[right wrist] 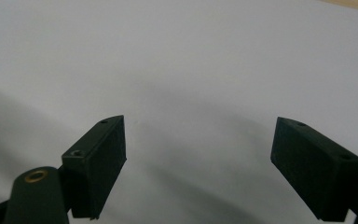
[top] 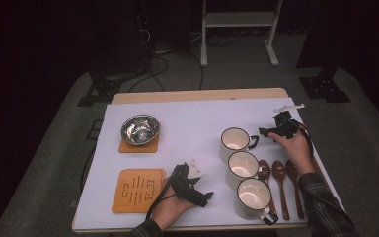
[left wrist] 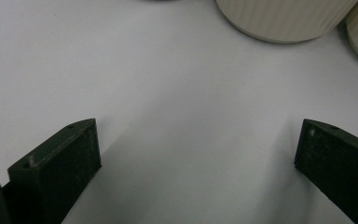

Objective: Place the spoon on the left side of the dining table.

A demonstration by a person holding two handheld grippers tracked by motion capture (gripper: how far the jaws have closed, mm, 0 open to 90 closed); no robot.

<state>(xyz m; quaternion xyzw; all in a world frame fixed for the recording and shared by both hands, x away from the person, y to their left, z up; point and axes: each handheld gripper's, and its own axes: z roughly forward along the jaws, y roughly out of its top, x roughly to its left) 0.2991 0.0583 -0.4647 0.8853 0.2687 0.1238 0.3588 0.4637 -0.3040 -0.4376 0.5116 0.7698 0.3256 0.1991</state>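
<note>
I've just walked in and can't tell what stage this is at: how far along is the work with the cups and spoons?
Little looks done. Three cream mugs stand in a row with three wooden spoons lying beside them; a steel bowl sits on one coaster, and the other coaster is bare. Nothing is in hand: the left gripper and right gripper are both open, fingers apart over the white mat. Any moving of mugs or spoons seems left to do.

left gripper [top: 208,196]: jaws wide apart, nothing between, pointing to 3 o'clock
right gripper [top: 262,132]: jaws wide apart, nothing between, pointing to 9 o'clock
</note>
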